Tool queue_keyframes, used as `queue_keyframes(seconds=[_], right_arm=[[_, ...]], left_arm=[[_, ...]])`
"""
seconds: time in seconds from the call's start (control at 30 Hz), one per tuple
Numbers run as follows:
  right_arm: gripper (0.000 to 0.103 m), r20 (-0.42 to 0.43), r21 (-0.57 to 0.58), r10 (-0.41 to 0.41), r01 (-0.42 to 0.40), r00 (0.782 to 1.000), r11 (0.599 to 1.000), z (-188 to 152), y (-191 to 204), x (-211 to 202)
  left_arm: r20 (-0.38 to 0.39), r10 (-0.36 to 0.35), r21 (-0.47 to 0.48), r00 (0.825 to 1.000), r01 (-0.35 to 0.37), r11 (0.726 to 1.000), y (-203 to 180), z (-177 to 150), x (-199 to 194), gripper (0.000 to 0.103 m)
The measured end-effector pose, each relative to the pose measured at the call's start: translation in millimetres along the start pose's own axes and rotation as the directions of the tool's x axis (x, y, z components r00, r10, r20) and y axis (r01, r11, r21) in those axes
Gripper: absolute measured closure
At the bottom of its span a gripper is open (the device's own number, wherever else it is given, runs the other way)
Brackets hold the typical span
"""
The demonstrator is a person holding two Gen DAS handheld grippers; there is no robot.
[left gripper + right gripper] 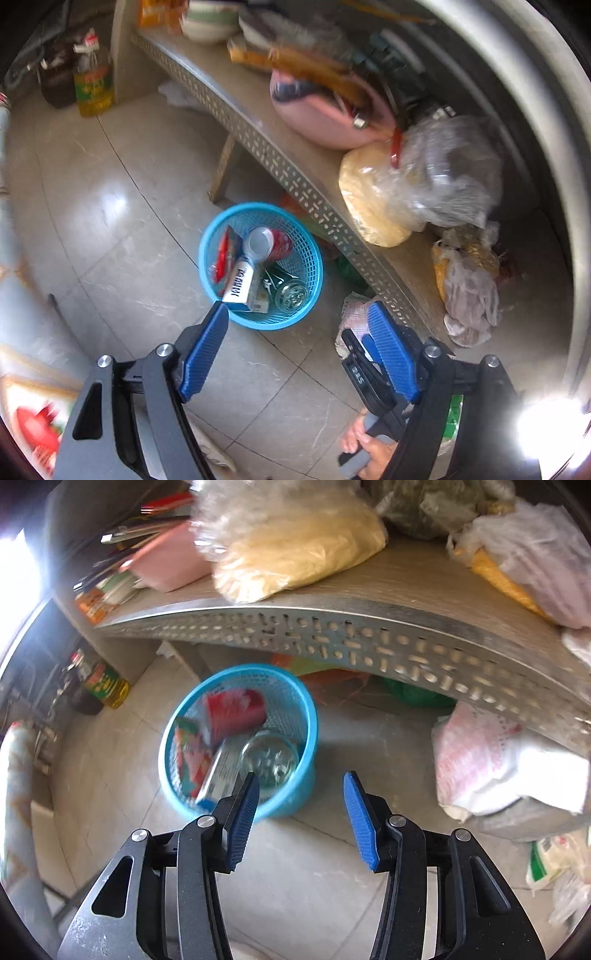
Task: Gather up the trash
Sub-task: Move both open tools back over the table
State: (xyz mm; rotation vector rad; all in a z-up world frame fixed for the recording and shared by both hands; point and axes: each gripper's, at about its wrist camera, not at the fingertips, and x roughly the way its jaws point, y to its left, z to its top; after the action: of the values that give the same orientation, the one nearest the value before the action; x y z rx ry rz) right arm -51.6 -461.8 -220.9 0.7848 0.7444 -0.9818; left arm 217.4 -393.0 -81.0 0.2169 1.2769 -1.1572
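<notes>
A blue mesh basket (312, 258) stands on the tiled floor beside a metal shelf. It holds a red can (269, 242), a white carton (238, 286), a glass bottle (290, 291) and a red wrapper (223, 254). My left gripper (299, 314) is open and empty, above the floor just in front of the basket. In the right wrist view the basket (308, 709) sits ahead and left, with the can (236, 712) and bottle (269, 757) inside. My right gripper (301, 784) is open and empty, near the basket's right rim.
The perforated metal shelf (280, 155) carries a pink pouch (321, 118), bagged noodles (369, 192) and plastic bags (469, 291). Oil bottles (92, 85) stand at the far wall. A white and pink sack (491, 764) lies on the floor under the shelf, right of the basket.
</notes>
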Motion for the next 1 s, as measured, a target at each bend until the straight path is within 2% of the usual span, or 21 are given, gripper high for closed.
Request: queue_keyframes(seconds=[0.2,0.33,0.5,0.63,0.8,0.93,1.0], right_arm=[[0.049,0.026,-0.122,0.041,-0.038,0.999,0.992,-25,17,-50],[0.042,0.074,-0.197,0.084,-0.067,0.994,0.978,-30,28,-88],[0.039,0.113,-0.278,0.156,-0.12,0.981,0.953,-26,54,-131],[0.031,0.133,-0.338,0.245,-0.189,0.96,0.922,-26,79,-169],[0.027,0.054,-0.426,0.386,-0.328,0.921,0.843,-33,123,-201],[0.027,-0.056,-0.479,0.483,-0.448,0.874,0.755,-43,161,-214],[0.027,-0.111,-0.498,0.516,-0.497,0.849,0.711,-49,180,-219]], left_arm=[[0.113,-0.007,0.05,0.994,0.001,0.999,0,-48,-80,0.022],[0.193,0.017,0.078,0.981,-0.033,0.996,7,-87,-130,0.021],[0.324,0.08,0.031,0.943,-0.095,0.995,37,-143,-189,0.015],[0.375,0.159,-0.051,0.913,-0.151,0.987,72,-188,-222,0.012],[0.4,0.262,-0.168,0.878,-0.211,0.963,115,-233,-254,0.01],[0.421,0.334,-0.228,0.843,-0.258,0.939,142,-262,-276,0.009],[0.425,0.356,-0.255,0.832,-0.268,0.929,155,-273,-285,0.009]])
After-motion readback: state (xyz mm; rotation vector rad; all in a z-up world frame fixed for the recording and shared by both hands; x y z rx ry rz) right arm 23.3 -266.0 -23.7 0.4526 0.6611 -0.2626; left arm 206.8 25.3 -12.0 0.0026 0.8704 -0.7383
